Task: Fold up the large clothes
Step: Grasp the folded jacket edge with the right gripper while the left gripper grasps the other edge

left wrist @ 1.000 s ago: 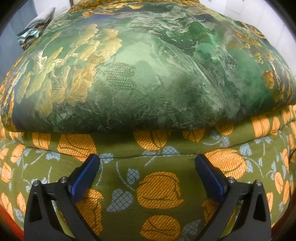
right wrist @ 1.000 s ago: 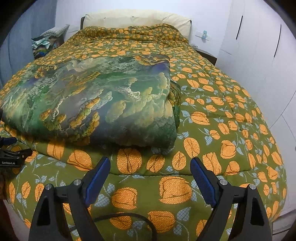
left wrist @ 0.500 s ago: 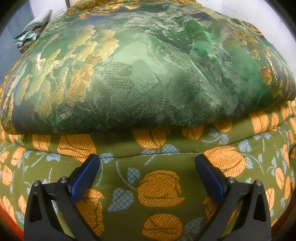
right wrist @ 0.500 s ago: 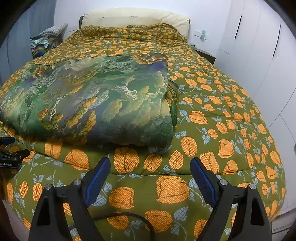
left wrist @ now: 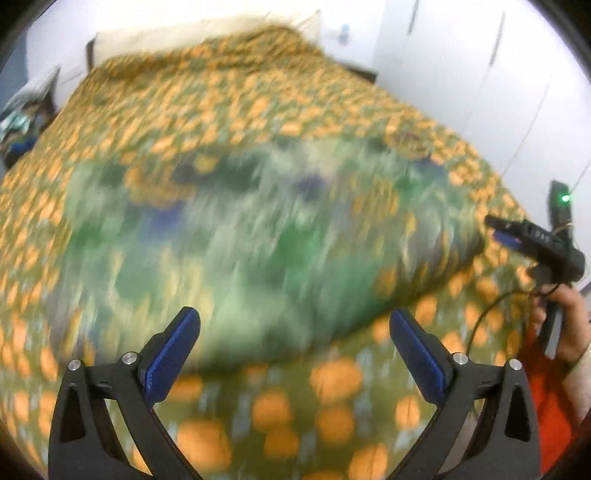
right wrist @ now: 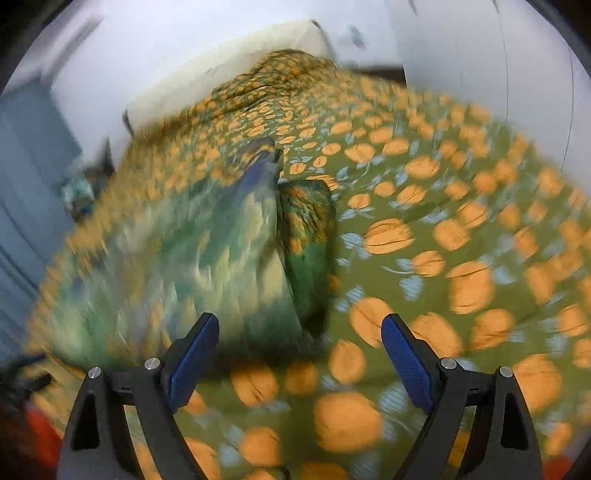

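Observation:
A folded green patterned garment lies on the bed's orange-flowered green quilt; both views are motion-blurred. It also shows in the right wrist view, with its folded right edge facing the camera. My left gripper is open and empty, above the garment's near edge. My right gripper is open and empty near the garment's front right corner. The right gripper also shows at the right of the left wrist view, held in a hand.
A cream headboard and white wall stand at the bed's far end. White wardrobe doors run along the right. A pile of items sits at the far left beside the bed.
Both grippers have risen and swung quickly; the left one pulled back from the garment's edge and looks over the whole bed. The right view has tilted and moved closer to the garment's right corner.

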Demonstrator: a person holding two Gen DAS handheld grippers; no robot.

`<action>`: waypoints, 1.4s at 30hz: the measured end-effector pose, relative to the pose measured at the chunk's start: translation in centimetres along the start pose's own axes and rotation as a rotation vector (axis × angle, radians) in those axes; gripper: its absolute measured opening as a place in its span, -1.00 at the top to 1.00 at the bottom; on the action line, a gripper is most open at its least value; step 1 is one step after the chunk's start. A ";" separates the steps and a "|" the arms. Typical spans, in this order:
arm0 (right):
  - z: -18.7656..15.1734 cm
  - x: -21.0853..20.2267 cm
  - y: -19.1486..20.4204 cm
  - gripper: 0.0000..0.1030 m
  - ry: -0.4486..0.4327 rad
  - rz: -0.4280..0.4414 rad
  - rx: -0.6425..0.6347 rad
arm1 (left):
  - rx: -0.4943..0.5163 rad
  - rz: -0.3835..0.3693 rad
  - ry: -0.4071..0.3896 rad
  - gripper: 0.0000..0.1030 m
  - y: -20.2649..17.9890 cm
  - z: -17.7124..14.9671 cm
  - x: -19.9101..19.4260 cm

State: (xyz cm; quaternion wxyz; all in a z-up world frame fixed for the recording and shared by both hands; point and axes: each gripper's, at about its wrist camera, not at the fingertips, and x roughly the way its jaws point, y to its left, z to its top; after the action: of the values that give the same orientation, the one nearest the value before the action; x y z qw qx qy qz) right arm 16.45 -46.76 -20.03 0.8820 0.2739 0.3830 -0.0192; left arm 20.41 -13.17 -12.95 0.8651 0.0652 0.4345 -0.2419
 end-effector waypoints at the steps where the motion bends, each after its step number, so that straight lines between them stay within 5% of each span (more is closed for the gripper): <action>1: 0.6 0.8 -0.3 -0.81 0.019 0.030 0.024 | 0.015 -0.006 -0.013 -0.99 -0.2 0.9 0.9; 4: 1.9 3.7 -0.8 -0.86 0.103 0.135 0.081 | 0.035 -0.030 0.022 -0.98 -0.5 2.9 6.0; 8: 1.7 6.9 -1.4 -0.89 0.167 0.124 0.114 | 0.020 0.007 0.137 -0.99 0.0 2.1 12.4; 12: 0.6 8.8 -2.9 -0.89 0.191 0.256 0.256 | 0.109 0.028 0.135 -0.99 -1.3 2.0 12.1; 14: 0.4 9.2 -2.9 -0.17 0.198 0.284 0.260 | 0.126 0.017 0.147 -0.96 -1.2 2.6 10.9; 17: 0.8 6.9 -0.9 0.13 0.118 0.241 0.144 | 0.077 -0.057 0.094 -0.95 -1.0 5.3 7.0; 20: 1.0 2.9 3.9 0.17 -0.002 0.204 -0.045 | 0.060 -0.165 0.064 -0.96 -1.8 8.7 4.2; 27: -1.8 -1.9 14.5 0.19 -0.180 0.110 -0.446 | 0.141 -0.370 0.162 -0.96 -8.1 15.7 3.6; 31: -5.1 -2.6 19.8 0.19 -0.235 0.049 -0.679 | 0.197 -0.305 0.250 -0.97 -9.9 16.2 5.0; 36: -8.8 -1.9 24.2 0.20 -0.292 -0.037 -0.908 | 0.315 -0.068 0.269 -0.95 -10.9 14.8 5.9; 37: -9.2 -1.8 24.6 0.20 -0.300 -0.046 -0.932 | 0.340 -0.016 0.268 -0.92 -11.0 14.3 6.1; 39: -9.9 -1.6 25.2 0.21 -0.309 -0.055 -0.973 | 0.342 0.026 0.267 -0.06 -10.3 13.7 6.0; 41: -9.9 -1.3 25.1 0.20 -0.294 -0.055 -0.967 | 0.321 0.004 0.256 0.39 -9.2 13.9 5.7; 42: -9.7 -1.3 24.9 0.20 -0.288 -0.053 -0.947 | 0.311 -0.010 0.253 0.44 -8.4 14.2 5.3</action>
State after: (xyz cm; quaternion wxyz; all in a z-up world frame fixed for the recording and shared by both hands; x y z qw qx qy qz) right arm 15.17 -21.06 -12.89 0.9528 -0.1723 0.2305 0.0969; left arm 29.29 -27.03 -7.53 0.7820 0.2260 0.4973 -0.3002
